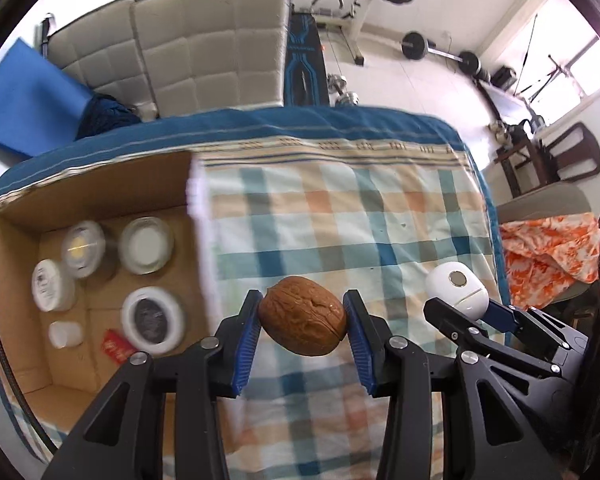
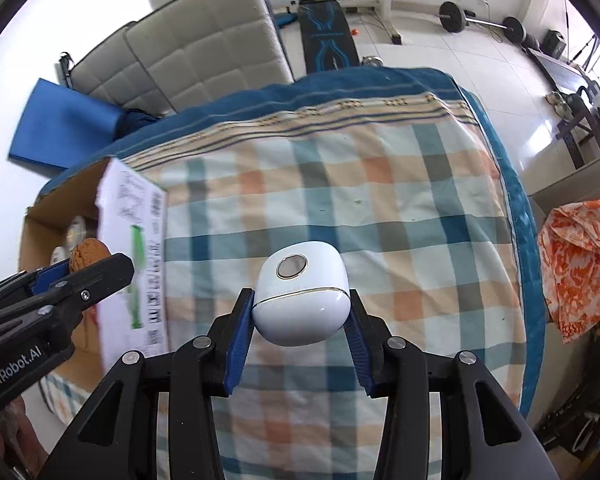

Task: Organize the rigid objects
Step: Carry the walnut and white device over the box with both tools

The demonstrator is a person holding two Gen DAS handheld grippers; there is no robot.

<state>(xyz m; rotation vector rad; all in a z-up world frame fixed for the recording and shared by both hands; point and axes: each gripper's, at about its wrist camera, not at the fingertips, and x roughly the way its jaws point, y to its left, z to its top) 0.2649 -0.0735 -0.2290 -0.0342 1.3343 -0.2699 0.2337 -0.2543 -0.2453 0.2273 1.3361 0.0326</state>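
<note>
My left gripper [image 1: 303,312] is shut on a brown walnut [image 1: 302,315] and holds it above the checked cloth, just right of the cardboard box [image 1: 16,360]. The box holds several white round jars and lids [image 1: 148,245]. My right gripper [image 2: 300,304] is shut on a white rounded case [image 2: 300,292] with a metal button on top, held above the cloth. In the left wrist view the right gripper [image 1: 464,304] and the case [image 1: 456,288] show at the right. In the right wrist view the left gripper [image 2: 80,268] and walnut [image 2: 88,257] show at the left, over the box [image 2: 52,208].
The checked cloth [image 1: 340,220] with a blue border covers a table. The box's white flap [image 2: 132,256] stands up between box and cloth. A grey padded sofa [image 1: 204,40], blue mat [image 1: 24,100], weights [image 1: 416,45] and an orange cloth [image 1: 548,252] lie beyond the table.
</note>
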